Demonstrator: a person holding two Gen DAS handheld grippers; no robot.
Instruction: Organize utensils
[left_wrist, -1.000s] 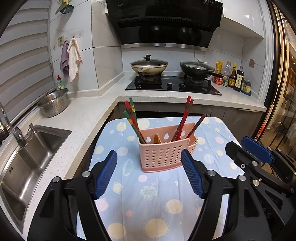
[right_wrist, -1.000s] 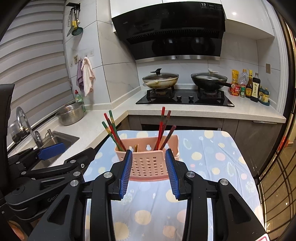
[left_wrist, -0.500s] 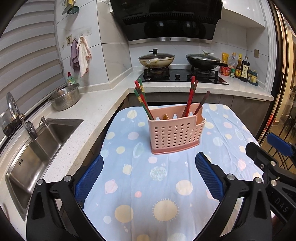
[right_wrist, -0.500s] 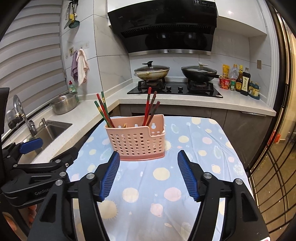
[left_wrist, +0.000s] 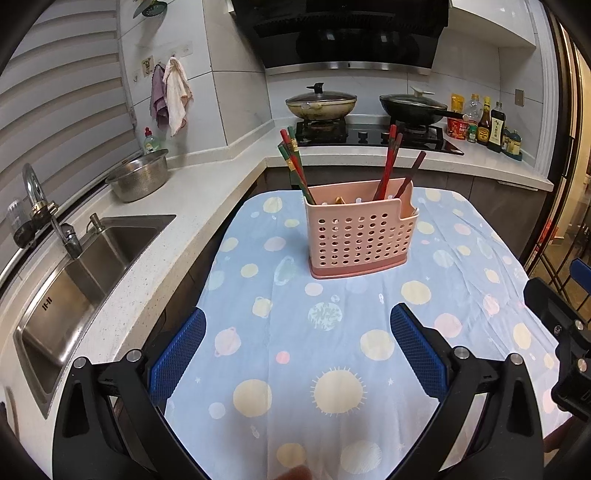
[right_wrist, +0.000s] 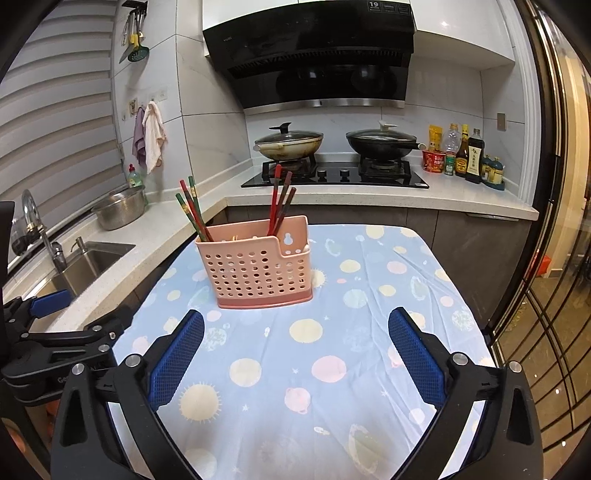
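With the pink holder (right_wrist: 258, 269) standing at twelve o'clock on the table (right_wrist: 369, 325), chopsticks (right_wrist: 279, 201) sorted inside, the left claw (left_wrist: 297, 356) gapes empty and the right claw (right_wrist: 295, 356) is opening empty, so both should clear away without nudging it.

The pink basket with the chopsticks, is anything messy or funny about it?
Nothing really stands out. The pink basket stands upright on the spotty tablecloth. The green-and-red chopsticks lean left and the red and brown chopsticks lean right, all inside it. Nothing has spilled.
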